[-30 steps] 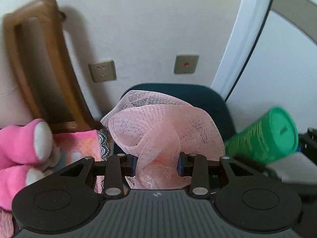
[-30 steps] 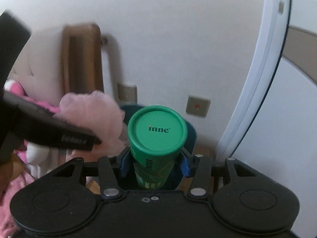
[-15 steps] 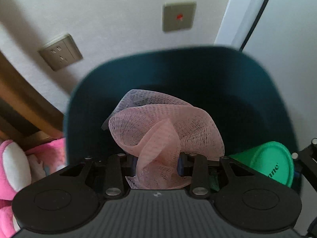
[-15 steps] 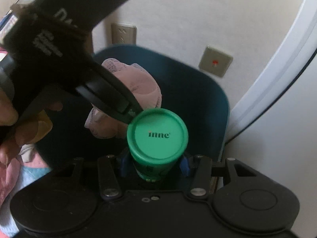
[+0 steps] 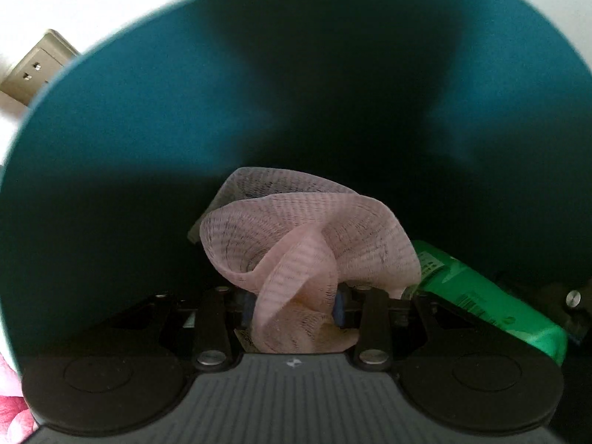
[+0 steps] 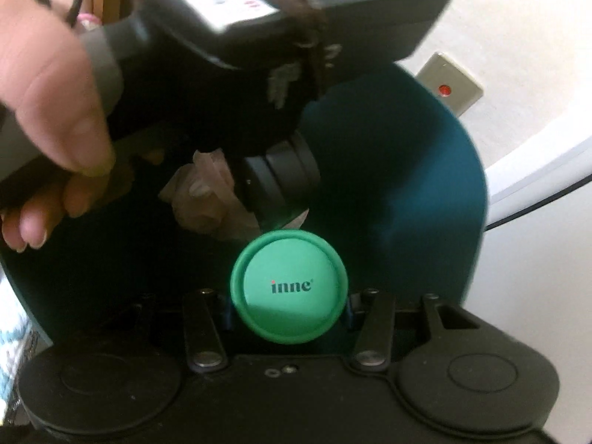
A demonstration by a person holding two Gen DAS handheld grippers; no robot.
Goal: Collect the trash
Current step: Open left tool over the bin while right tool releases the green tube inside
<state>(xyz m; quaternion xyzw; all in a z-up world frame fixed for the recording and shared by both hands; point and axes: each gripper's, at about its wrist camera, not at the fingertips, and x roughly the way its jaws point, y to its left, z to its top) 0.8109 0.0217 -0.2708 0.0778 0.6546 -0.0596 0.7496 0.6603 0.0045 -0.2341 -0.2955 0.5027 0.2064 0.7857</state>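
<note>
A dark teal trash bin (image 5: pixel 148 111) fills the left wrist view, and both grippers point down into its mouth. My left gripper (image 5: pixel 292 309) has a crumpled pink mesh net (image 5: pixel 307 233) between its blue pads; its jaws are opening, with the net still touching both pads. My right gripper (image 6: pixel 288 310) is shut on a green canister (image 6: pixel 288 288) with "inne" on its lid, held over the bin (image 6: pixel 425 166). The canister's body (image 5: pixel 481 296) also shows to the right of the net. A hand (image 6: pixel 44 92) grips the left gripper's handle, and the net (image 6: pixel 199 192) hangs under it.
A wall socket (image 5: pixel 33 66) sits left of the bin. On the wall behind the bin is a switch plate with a red light (image 6: pixel 449 87), and to its right a white door frame (image 6: pixel 536 170). A pink plush toy (image 5: pixel 11 388) lies at the lower left.
Both grippers have dropped towards the bin and tilted downwards, so its inside now fills the views. The left pads stand slightly wider around the net. The canister stays gripped.
</note>
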